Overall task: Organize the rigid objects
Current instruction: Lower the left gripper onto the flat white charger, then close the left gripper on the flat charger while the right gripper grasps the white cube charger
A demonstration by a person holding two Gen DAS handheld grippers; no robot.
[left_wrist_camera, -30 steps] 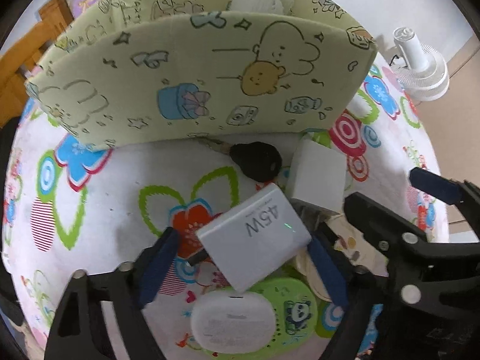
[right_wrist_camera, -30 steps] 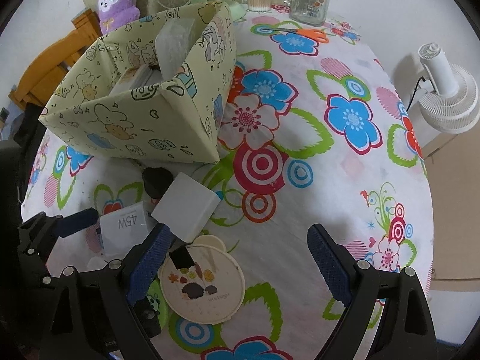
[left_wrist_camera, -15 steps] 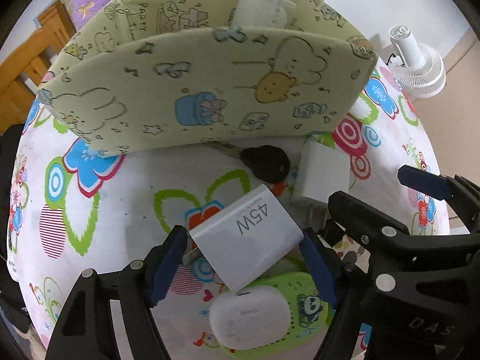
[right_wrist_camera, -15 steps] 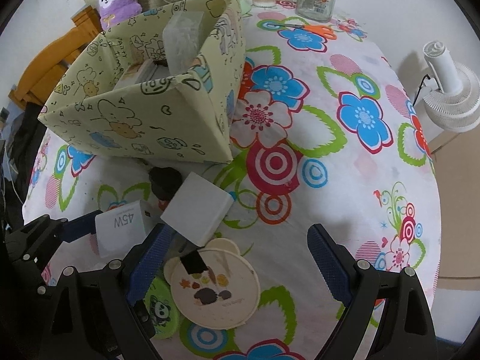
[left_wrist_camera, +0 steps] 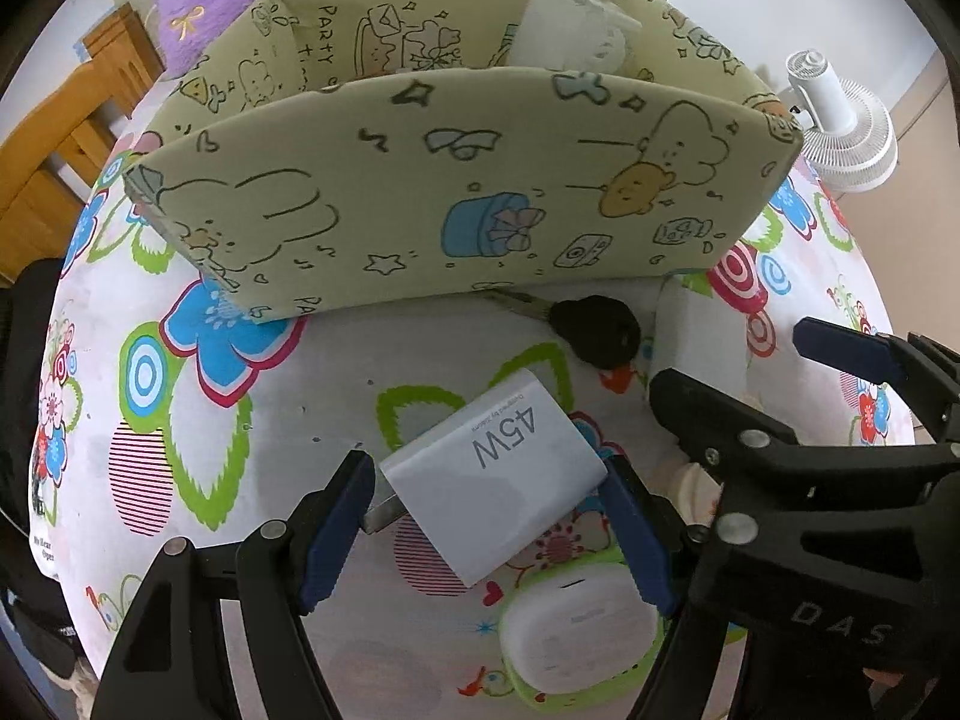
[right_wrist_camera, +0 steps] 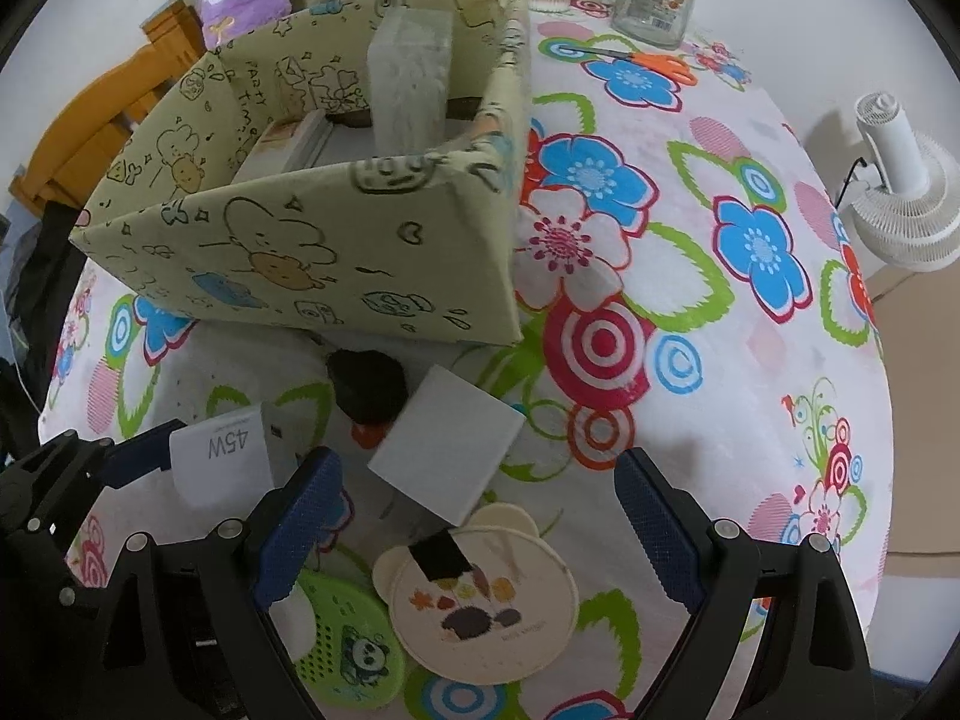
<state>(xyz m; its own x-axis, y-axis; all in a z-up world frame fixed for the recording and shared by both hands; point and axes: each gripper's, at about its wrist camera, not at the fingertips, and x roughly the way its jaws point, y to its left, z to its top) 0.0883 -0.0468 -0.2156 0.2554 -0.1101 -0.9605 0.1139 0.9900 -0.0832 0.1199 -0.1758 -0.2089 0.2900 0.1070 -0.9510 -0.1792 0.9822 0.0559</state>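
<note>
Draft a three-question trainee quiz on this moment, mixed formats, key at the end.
1. True or false: the left gripper is clamped on the 45W charger.
2. Which item lies at the foot of the fabric bin, on its near side? A) black key B) scissors C) glass jar
3. Fill in: the right gripper has its jaws ____, pressing on nothing.

Key: 1 true; 2 A; 3 open.
</note>
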